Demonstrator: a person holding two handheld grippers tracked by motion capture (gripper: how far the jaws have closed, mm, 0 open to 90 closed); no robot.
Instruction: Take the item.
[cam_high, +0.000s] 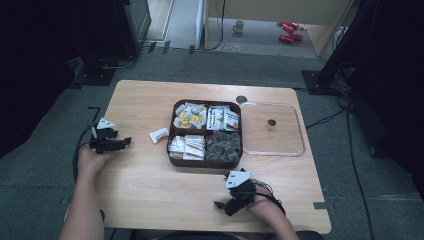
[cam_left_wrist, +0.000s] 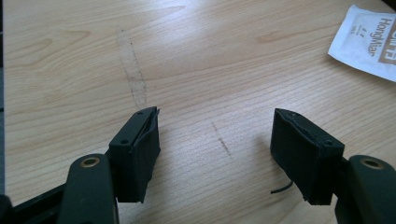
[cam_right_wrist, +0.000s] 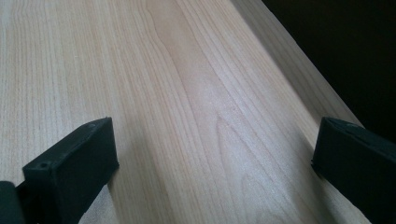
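Observation:
A brown four-compartment tray (cam_high: 206, 162) sits mid-table, filled with white and yellow sachets and dark packets. One white sachet (cam_high: 159, 135) lies loose on the wood just left of the tray; it also shows at the upper right of the left gripper view as a printed white sachet (cam_left_wrist: 366, 43). My left gripper (cam_high: 125, 142) rests at the table's left edge, pointing toward that sachet, open and empty (cam_left_wrist: 215, 140). My right gripper (cam_high: 222, 206) hovers near the front edge below the tray, open with bare wood between its jaws (cam_right_wrist: 210, 144).
A clear plastic lid (cam_high: 272, 129) lies flat to the right of the tray. The wooden table (cam_high: 150, 190) ends close to the right gripper's jaws. Dark equipment and cables surround the table on the floor.

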